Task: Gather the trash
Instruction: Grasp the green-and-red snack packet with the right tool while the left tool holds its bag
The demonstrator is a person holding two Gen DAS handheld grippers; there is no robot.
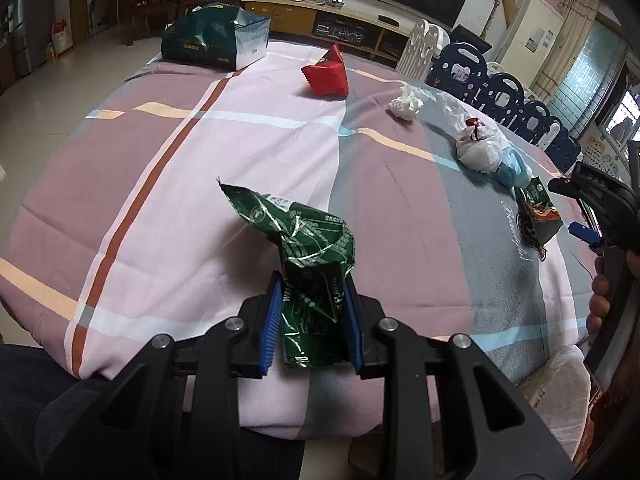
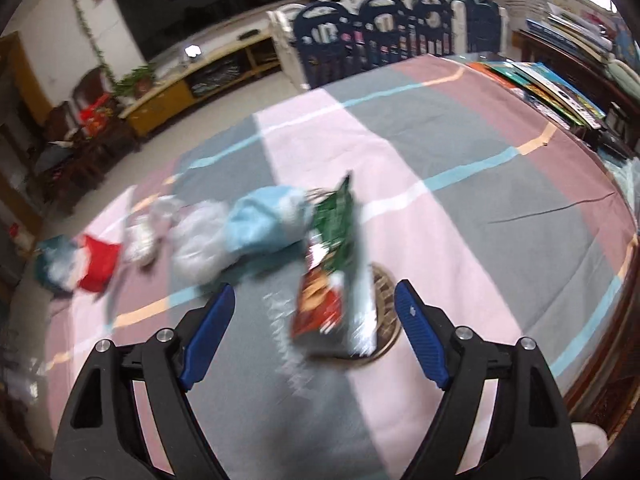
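Meanwhile left gripper [image 1: 312, 316] jaws clamp a green wrapper [image 1: 304, 240]; right gripper [image 2: 316, 320] jaws gape, apparently empty.

The left wrist camera sat just behind its own gripper [image 1: 312, 312], low and near the table's near edge, looking forward and down across the quilt [image 1: 168, 184] toward a dark screen on the far wall. A green wrapper [image 1: 308, 248] filled its close foreground, and the other gripper [image 1: 588, 216] showed at its right edge. The right wrist camera looked forward and down between its own fingers [image 2: 316, 320], close above the quilt [image 2: 480, 240], toward the same wall; its picture was blurred. Both views shared the red packet [image 1: 326, 72] [image 2: 98, 260], the white bag [image 1: 478, 148] [image 2: 200, 240], the blue bundle [image 1: 512, 168] [image 2: 268, 216] and the snack pack [image 1: 538, 208] [image 2: 328, 264].
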